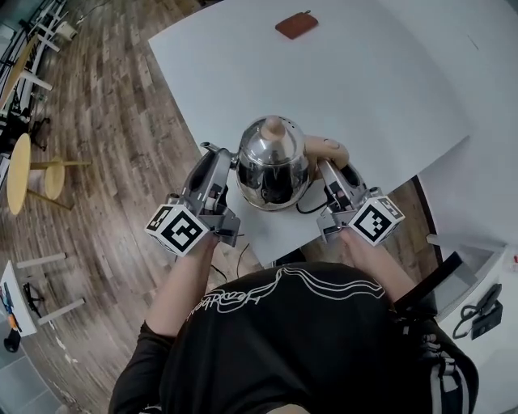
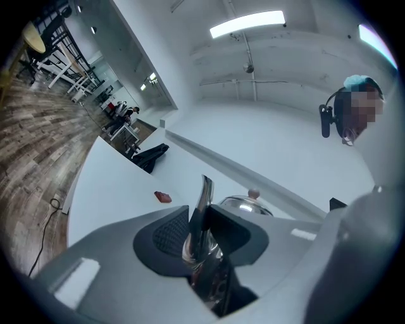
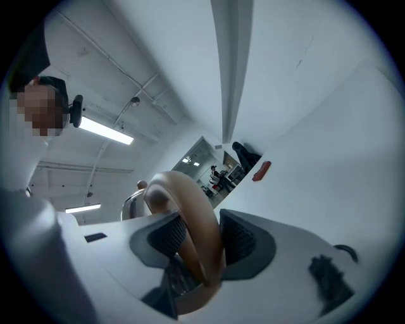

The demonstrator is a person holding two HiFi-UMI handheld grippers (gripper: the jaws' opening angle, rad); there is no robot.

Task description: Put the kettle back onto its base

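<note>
A shiny steel kettle (image 1: 271, 162) with a tan lid knob hangs or rests over the near edge of the white table (image 1: 356, 89); whether it touches the table I cannot tell. My left gripper (image 1: 217, 154) is shut on its thin spout (image 1: 212, 148), which stands upright between the pads in the left gripper view (image 2: 204, 209). My right gripper (image 1: 328, 166) is shut on the tan curved handle (image 1: 328, 147), and the right gripper view shows that handle (image 3: 190, 215) filling the gap between the pads. The base is hidden; a black cable (image 1: 306, 209) runs out from under the kettle.
A brown pouch (image 1: 295, 25) lies at the table's far side. Wooden floor and round yellow tables (image 1: 20, 170) are to the left. Another white surface (image 1: 477, 186) stands to the right. The table's near edge is just below the kettle.
</note>
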